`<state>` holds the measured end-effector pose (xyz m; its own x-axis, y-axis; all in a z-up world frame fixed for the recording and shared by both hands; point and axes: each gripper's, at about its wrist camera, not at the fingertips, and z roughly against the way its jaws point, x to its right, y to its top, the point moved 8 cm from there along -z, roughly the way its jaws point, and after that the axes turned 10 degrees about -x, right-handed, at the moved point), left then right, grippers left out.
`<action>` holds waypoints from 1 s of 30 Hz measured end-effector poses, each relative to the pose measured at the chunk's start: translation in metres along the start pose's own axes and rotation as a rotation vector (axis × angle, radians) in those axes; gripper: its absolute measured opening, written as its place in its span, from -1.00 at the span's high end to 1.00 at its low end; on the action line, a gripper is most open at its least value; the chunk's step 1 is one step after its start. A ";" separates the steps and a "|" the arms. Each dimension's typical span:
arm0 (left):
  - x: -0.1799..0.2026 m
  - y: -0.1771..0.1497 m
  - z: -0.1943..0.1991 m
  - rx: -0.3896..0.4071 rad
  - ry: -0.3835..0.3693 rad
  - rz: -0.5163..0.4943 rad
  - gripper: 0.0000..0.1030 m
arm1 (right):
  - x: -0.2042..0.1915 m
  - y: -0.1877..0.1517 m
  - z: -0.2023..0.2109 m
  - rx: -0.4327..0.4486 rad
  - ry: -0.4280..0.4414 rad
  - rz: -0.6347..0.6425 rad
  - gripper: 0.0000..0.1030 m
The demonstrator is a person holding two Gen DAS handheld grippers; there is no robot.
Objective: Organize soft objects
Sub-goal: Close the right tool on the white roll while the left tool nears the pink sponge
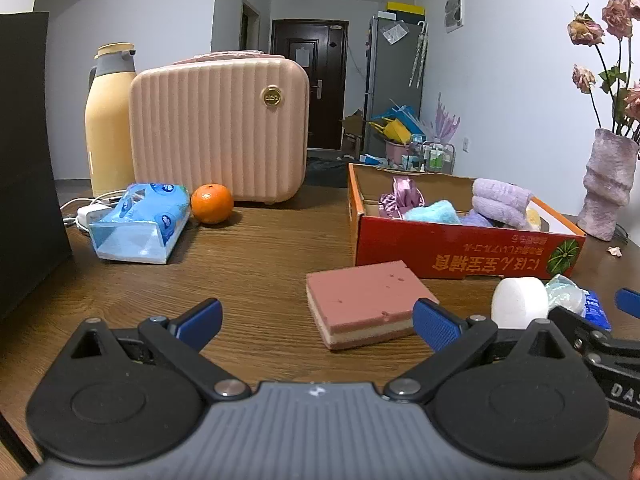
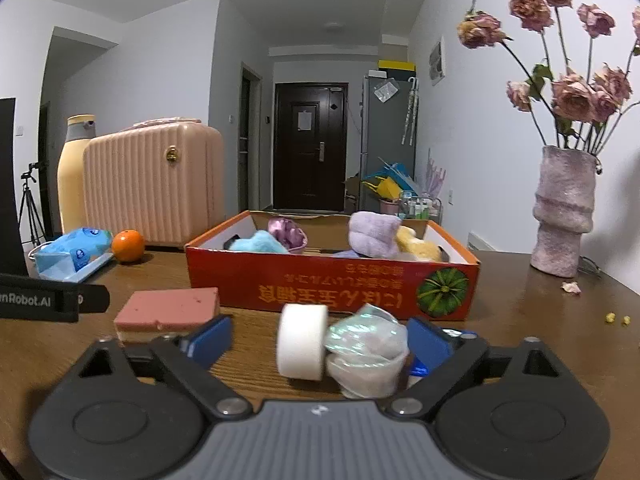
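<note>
Left tongs (image 1: pixel 318 322): held wide apart, nothing gripped; the pink sponge block (image 1: pixel 362 308) is seen lying flat on the wooden surface (image 1: pixel 248 264) just ahead, nearer the right-hand finger.
Right tongs (image 2: pixel 316 338): spread apart, nothing clamped; a white roll (image 2: pixel 301 342) and a crumpled iridescent wrap (image 2: pixel 366 354) are seen lying on the surface between the fingers.
Red box (image 2: pixel 332 286): placed just behind the sponge and roll; purple towel (image 2: pixel 372 234), blue plush (image 2: pixel 260 242) and yellow plush (image 2: pixel 418 246) are held inside.
Elsewhere: tissue pack (image 1: pixel 140 220) and orange (image 1: pixel 212 203) beside the pink case (image 1: pixel 220 128).
</note>
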<state>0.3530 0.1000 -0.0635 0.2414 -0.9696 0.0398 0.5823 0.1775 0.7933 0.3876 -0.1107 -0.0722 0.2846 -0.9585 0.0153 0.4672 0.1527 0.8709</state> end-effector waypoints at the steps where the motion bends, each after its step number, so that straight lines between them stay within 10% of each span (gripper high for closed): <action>1: -0.002 0.000 0.000 0.001 0.002 -0.001 -1.00 | -0.003 0.001 -0.002 -0.003 0.004 0.005 -0.67; 30: -0.053 0.007 -0.012 -0.015 0.043 0.026 -1.00 | -0.027 0.012 -0.089 -0.174 0.016 0.009 0.44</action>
<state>0.3534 0.1545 -0.0672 0.2896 -0.9566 0.0332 0.5871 0.2049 0.7831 0.4604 -0.0610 -0.1058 0.3019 -0.9532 0.0133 0.6019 0.2015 0.7727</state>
